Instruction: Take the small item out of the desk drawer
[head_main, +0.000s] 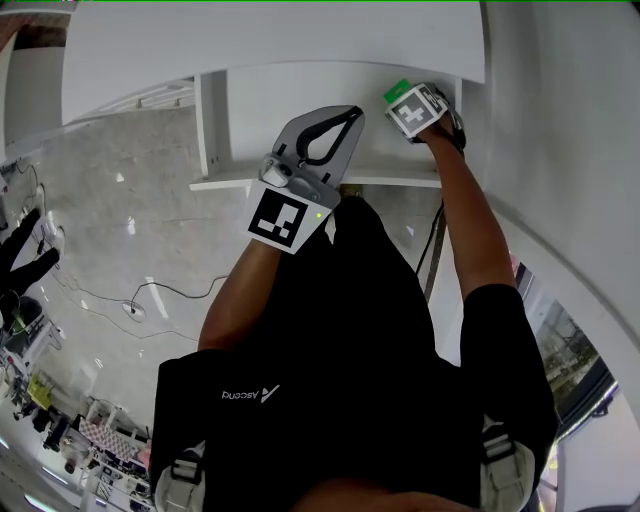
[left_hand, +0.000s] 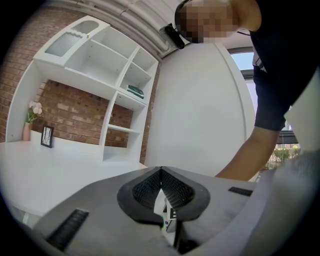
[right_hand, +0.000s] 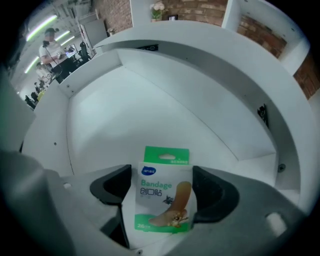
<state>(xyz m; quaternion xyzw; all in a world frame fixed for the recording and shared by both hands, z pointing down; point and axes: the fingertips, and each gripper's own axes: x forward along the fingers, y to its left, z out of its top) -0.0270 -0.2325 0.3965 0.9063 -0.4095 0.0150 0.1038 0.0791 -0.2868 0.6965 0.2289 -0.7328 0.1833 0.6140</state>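
Packet (right_hand: 163, 190): "Bandage", "创口贴". Shirt (head_main: 340, 340): "Ascend", upside down.

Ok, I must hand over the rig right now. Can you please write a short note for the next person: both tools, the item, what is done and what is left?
Left tool: shut, tips touching. A small white printed bit shows in the gap behind the tips; I cannot tell what it is.
Right tool: shut on the bandage packet, over the inside of the drawer.
Done: the drawer is open and the packet is gripped.
Left: bring the packet out, clear of the drawer. Whether it is already off the drawer floor is unclear.
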